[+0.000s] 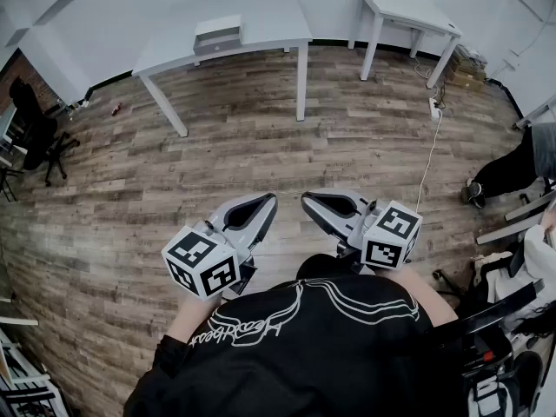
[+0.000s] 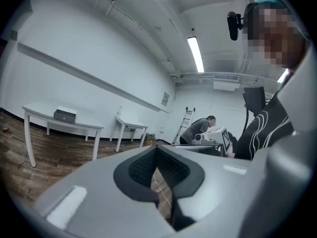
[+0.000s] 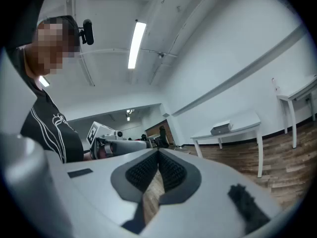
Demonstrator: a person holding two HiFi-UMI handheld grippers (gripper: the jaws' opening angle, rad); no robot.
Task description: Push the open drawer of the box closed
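Light: bright, even; ceiling tubes (image 2: pixel 196 53) overhead.
Shadows: faint, soft under table (image 1: pixel 261 20).
Distortion: strong fisheye; dark vignetted corners.
Focus: near foreground soft.

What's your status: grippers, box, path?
Left gripper shut, empty; right gripper shut, empty. Box on far white table, not reached, drawer too small to read. Wood floor between.

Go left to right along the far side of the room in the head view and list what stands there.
Black office chair → small red thing on the floor → long white table carrying the box → smaller white table → a person's leg at the right edge.
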